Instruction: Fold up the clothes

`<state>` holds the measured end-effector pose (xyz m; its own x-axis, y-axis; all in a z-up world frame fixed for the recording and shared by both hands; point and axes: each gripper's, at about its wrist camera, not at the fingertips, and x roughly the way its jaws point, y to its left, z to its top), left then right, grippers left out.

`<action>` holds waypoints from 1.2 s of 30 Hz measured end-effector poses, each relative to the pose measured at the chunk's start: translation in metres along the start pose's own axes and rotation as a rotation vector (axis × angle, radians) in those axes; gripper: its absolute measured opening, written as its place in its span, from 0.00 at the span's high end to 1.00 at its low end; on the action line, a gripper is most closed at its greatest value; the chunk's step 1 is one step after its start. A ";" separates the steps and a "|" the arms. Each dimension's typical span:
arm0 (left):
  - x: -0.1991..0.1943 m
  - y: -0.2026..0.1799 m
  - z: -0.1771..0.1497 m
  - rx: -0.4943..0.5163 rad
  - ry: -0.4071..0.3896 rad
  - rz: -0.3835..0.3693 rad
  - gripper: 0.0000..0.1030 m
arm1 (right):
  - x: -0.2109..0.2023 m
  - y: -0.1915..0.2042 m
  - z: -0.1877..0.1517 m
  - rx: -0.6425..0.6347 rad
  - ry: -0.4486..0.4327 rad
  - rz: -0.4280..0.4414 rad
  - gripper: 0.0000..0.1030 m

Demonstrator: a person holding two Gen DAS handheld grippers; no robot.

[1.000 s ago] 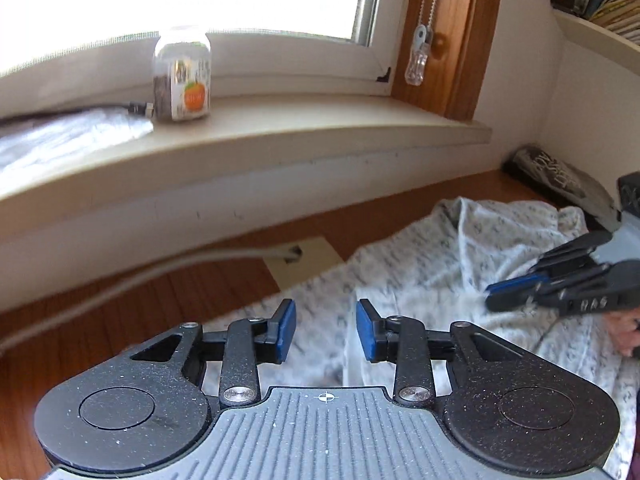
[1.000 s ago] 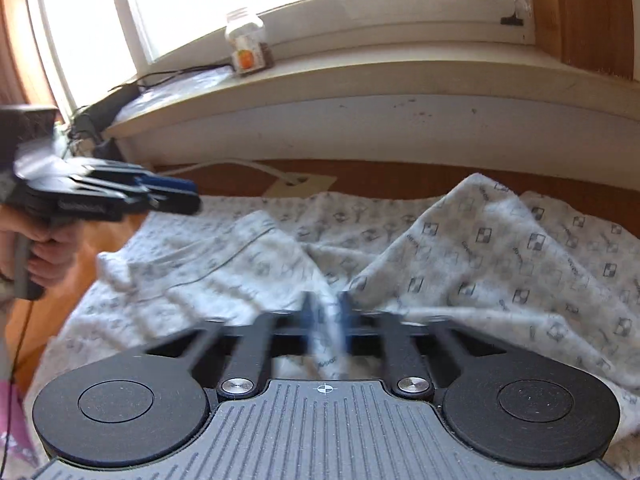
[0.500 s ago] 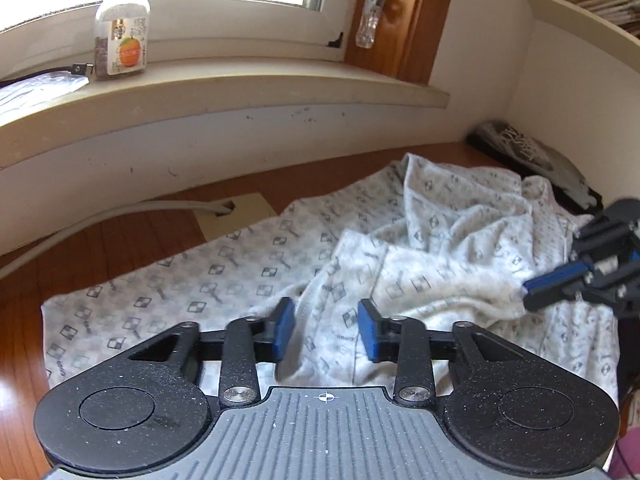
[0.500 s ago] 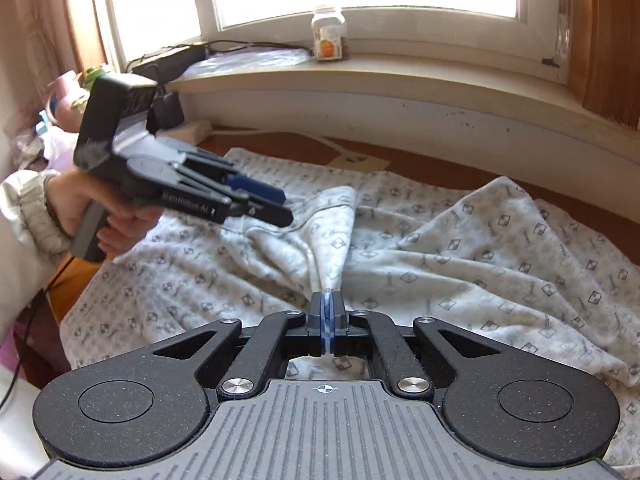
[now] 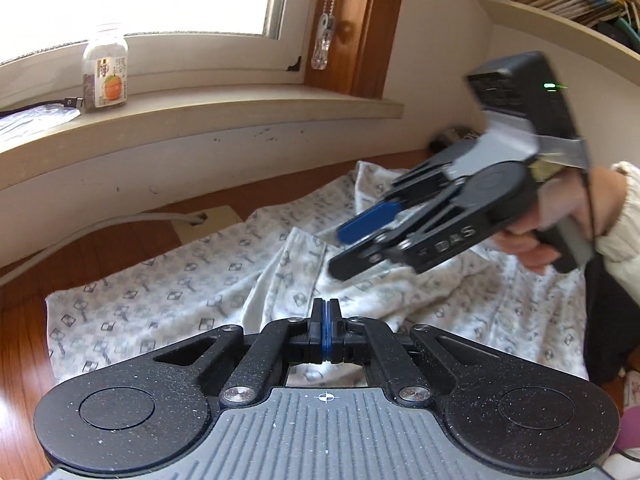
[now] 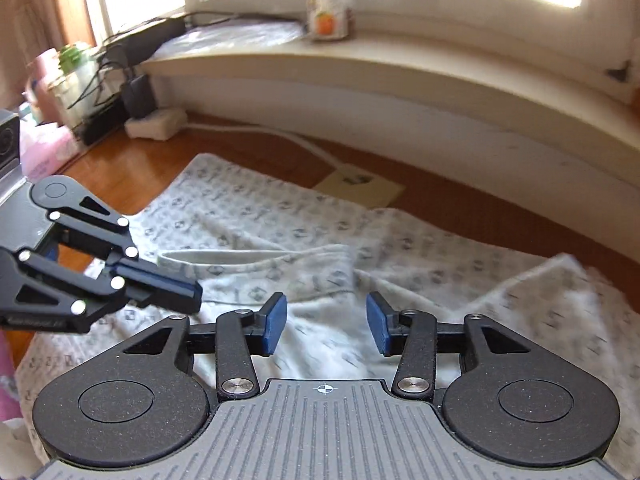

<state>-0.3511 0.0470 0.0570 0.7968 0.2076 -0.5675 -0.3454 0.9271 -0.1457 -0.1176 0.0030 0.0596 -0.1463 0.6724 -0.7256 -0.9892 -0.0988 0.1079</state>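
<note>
only jar [image 5: 105, 68] on sill [image 5: 240, 112], contents unclear.

The left hand-held gripper [image 5: 325, 312], whose blue pads stood apart a second ago, now has them pressed flat together; whether cloth is pinched between them cannot be told. The right hand-held gripper [image 6: 326, 322], until now clamped on a fold of the patterned garment [image 6: 304, 236], has just been opening, and nothing sits between its pads. The released fold lies slumped on the garment. The right hand-held gripper now looms large in the left view.
</note>
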 end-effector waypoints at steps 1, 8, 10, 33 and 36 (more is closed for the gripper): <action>-0.002 0.001 -0.001 -0.003 -0.002 0.001 1.00 | 0.005 0.001 0.001 -0.007 0.004 0.005 0.50; -0.009 0.026 -0.001 -0.052 -0.027 0.048 0.99 | 0.009 0.016 -0.004 -0.086 -0.006 -0.037 0.94; -0.011 0.035 0.003 -0.077 -0.051 0.067 0.96 | -0.004 0.024 -0.006 -0.115 -0.007 -0.055 0.95; 0.025 -0.001 0.009 -0.045 0.024 0.005 0.80 | -0.149 0.134 -0.067 -0.258 0.074 -0.079 0.84; 0.024 -0.010 0.003 -0.027 0.044 -0.019 0.75 | -0.157 0.135 -0.067 -0.263 0.067 -0.089 0.80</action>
<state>-0.3270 0.0438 0.0468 0.7811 0.1759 -0.5990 -0.3443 0.9218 -0.1783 -0.2281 -0.1652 0.1426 -0.0502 0.6375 -0.7688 -0.9631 -0.2348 -0.1318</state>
